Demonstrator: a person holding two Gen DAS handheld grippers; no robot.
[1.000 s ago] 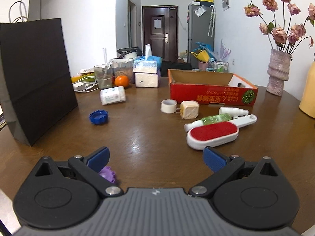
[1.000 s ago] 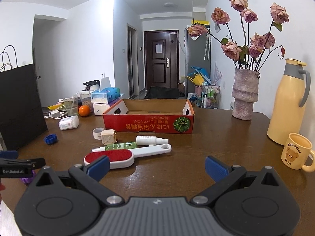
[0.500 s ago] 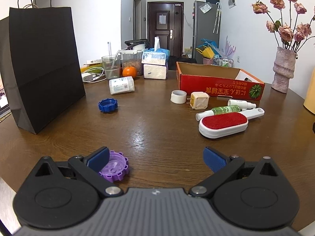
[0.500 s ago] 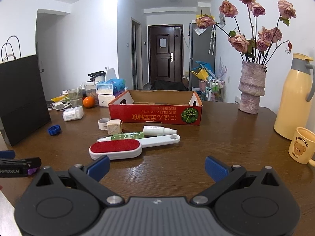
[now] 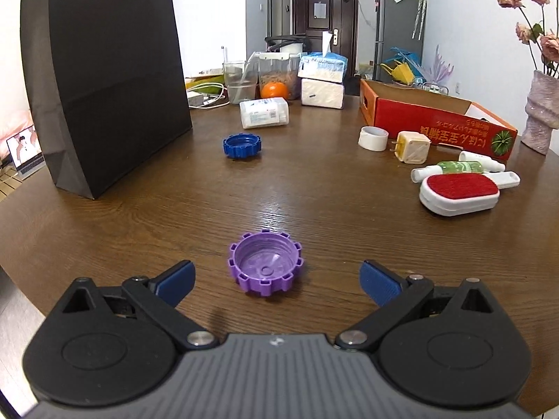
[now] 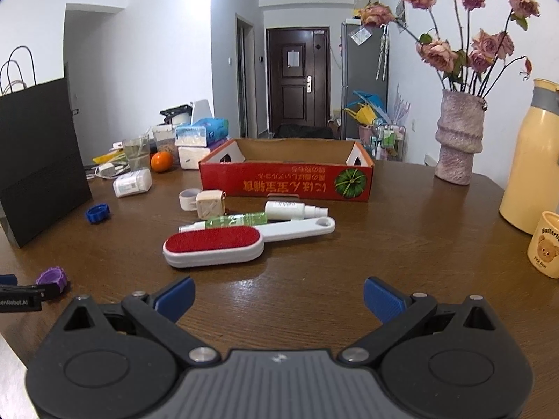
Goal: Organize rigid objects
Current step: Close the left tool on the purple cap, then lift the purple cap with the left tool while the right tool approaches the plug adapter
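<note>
A purple toothed cap [image 5: 266, 266] lies open side up on the brown table, just ahead of my left gripper [image 5: 277, 279], which is open and roughly centred on it without touching. A blue cap [image 5: 242, 145] lies farther back. A red-and-white lint brush [image 6: 216, 244] lies across the table in front of my open right gripper [image 6: 277, 296], with a green spray bottle [image 6: 234, 220], a white bottle [image 6: 290, 209], a cream plug cube [image 6: 209, 203] and a tape roll [image 6: 187, 198] behind it. The red cardboard box [image 6: 286, 181] stands open beyond them.
A tall black paper bag [image 5: 104, 80] stands at the left. A white pill bottle [image 5: 264, 113], an orange [image 5: 275, 90], tissue packs [image 5: 323, 80] and a glass crowd the back left. A vase of flowers [image 6: 457, 139], a yellow flask [image 6: 532, 160] and a bear mug [image 6: 545, 244] stand at the right.
My left gripper has swung left and tipped down, so the purple cap moved from beside its left finger to between both fingers. The right gripper edged closer to the lint brush.
</note>
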